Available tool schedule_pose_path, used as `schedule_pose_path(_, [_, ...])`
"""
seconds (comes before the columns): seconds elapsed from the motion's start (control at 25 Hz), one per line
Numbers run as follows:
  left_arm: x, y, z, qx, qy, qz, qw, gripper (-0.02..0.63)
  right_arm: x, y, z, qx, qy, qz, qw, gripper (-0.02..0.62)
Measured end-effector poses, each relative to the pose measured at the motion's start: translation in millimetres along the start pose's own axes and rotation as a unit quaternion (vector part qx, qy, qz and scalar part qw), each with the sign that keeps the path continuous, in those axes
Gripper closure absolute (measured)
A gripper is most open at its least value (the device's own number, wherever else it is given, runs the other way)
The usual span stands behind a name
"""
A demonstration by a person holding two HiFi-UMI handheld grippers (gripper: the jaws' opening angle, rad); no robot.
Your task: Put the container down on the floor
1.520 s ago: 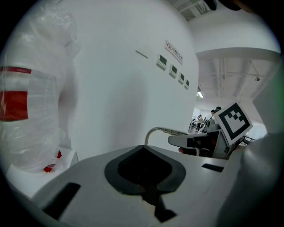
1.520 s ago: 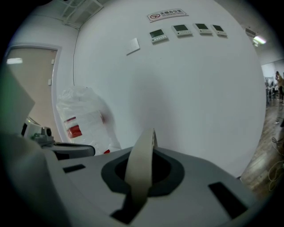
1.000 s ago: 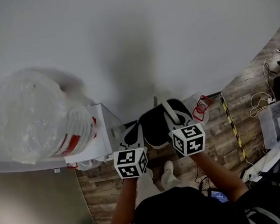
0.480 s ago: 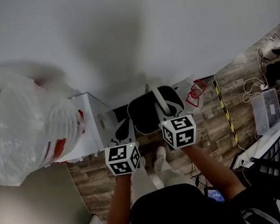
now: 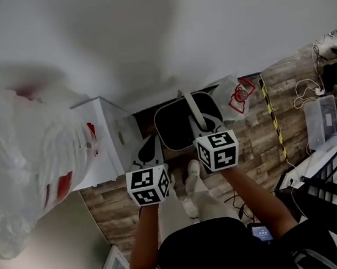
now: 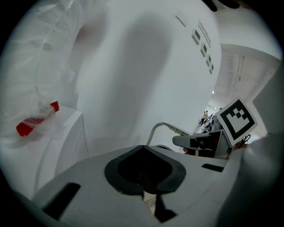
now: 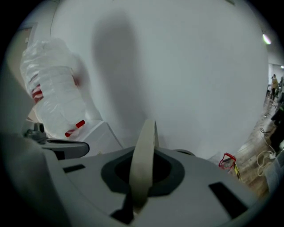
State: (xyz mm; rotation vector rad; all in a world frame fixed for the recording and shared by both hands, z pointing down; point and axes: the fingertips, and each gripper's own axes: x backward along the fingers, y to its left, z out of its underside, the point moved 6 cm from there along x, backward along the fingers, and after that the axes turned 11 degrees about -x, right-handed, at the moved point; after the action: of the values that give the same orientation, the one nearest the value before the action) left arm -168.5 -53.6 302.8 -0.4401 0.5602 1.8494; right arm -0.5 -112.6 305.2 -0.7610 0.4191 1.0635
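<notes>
Pale handle (image 7: 144, 144) in outstretched right tool (image 7: 141, 176)

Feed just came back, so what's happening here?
A person stands by the wall, carrying a dark container by its pale handle, clamped in the right gripper. The left gripper is alongside, jaws together on nothing. Whether the container is on the wood floor yet can't be told.

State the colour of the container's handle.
Pale cream handle; it shows best in the right gripper view.
</notes>
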Motion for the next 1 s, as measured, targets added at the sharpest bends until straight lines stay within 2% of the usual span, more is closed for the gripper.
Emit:
schedule_pose_path(0.2, [-14,23,39,0.032,0.019,-0.003,0.9993,0.591,-34,-5,26,-0.003,0.021,0.011,1.000,0.565])
schedule_pose_path(0.4, [-23,29,63,0.043,0.040,0.002,0.9983,0.591,-50,-10,48,-0.008,0.041,0.020,0.999,0.565])
schedule_pose_path(1.0, [-68,40,127,0.042,0.091,0.022,0.9947,0.591,-100,-38,118,-0.010,0.101,0.045,0.994,0.563])
